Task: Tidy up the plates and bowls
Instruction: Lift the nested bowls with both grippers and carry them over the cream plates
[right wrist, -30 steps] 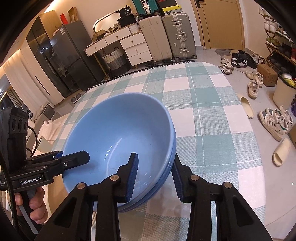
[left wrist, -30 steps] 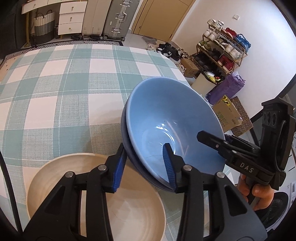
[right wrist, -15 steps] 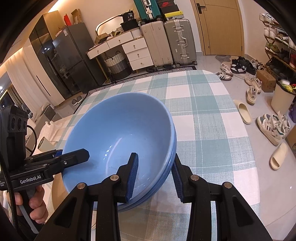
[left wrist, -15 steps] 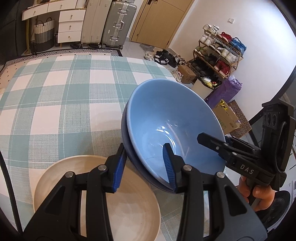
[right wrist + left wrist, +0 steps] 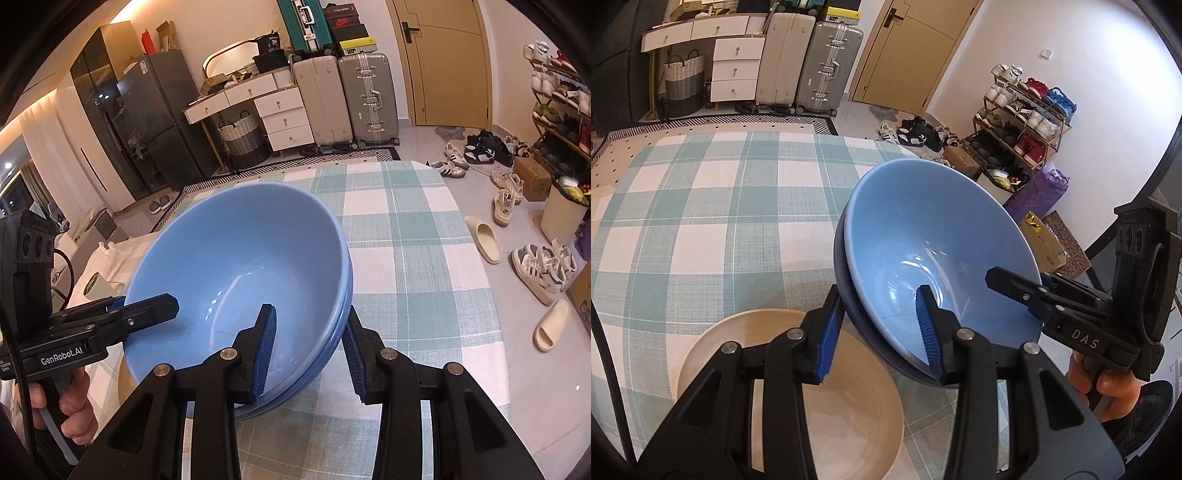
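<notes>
Two nested blue bowls (image 5: 923, 240) (image 5: 229, 251) hang tilted above the table, held from both sides. My left gripper (image 5: 879, 306) is shut on their near rim, one pad inside the upper bowl and one under the lower. My right gripper (image 5: 308, 321) is shut on the opposite rim in the same way. Each gripper shows in the other's view: the right gripper (image 5: 1015, 284) and the left gripper (image 5: 147, 310), each in a person's hand. A wide beige bowl (image 5: 849, 406) rests on the table under my left gripper.
The green-and-white checked tablecloth (image 5: 701, 206) (image 5: 406, 266) covers the table, whose far and right edges are in view. On the floor beyond are loose shoes (image 5: 539, 266), a shoe rack (image 5: 1023, 122), suitcases (image 5: 347, 99) and white drawers (image 5: 735, 70).
Both grippers have lifted the blue bowls together. The table and the beige bowl now look farther below, and more of the room shows above the table.
</notes>
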